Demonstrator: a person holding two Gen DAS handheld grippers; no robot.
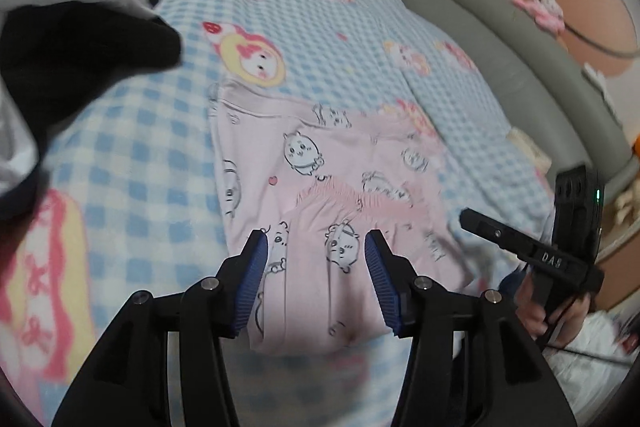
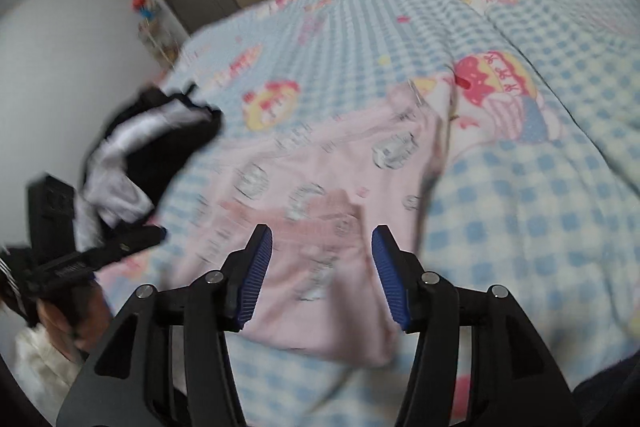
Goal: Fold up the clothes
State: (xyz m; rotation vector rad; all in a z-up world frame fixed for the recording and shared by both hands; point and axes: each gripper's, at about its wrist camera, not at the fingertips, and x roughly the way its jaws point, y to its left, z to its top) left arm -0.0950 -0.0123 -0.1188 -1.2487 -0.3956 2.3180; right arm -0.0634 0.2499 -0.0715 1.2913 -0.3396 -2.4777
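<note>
The left gripper (image 1: 314, 247) stood with its blue ribbed pads wide apart and held nothing, poised over the near end of the pale pink garment printed with small cartoon animals (image 1: 320, 171). The right gripper (image 2: 322, 247) was equally wide open and empty, above the same near end of that garment (image 2: 332, 187); its view was blurred. The pink garment lay folded and mostly flat on the blue-and-white checked blanket with pink cartoon figures (image 1: 160, 131), a gathered pink band across its middle. Left of the garment, at the blanket's edge, sat a crumpled black-and-white piece of clothing (image 1: 60, 67). Right of the garment, beyond the blanket, ran a padded grey bed frame (image 1: 500, 39).
</note>
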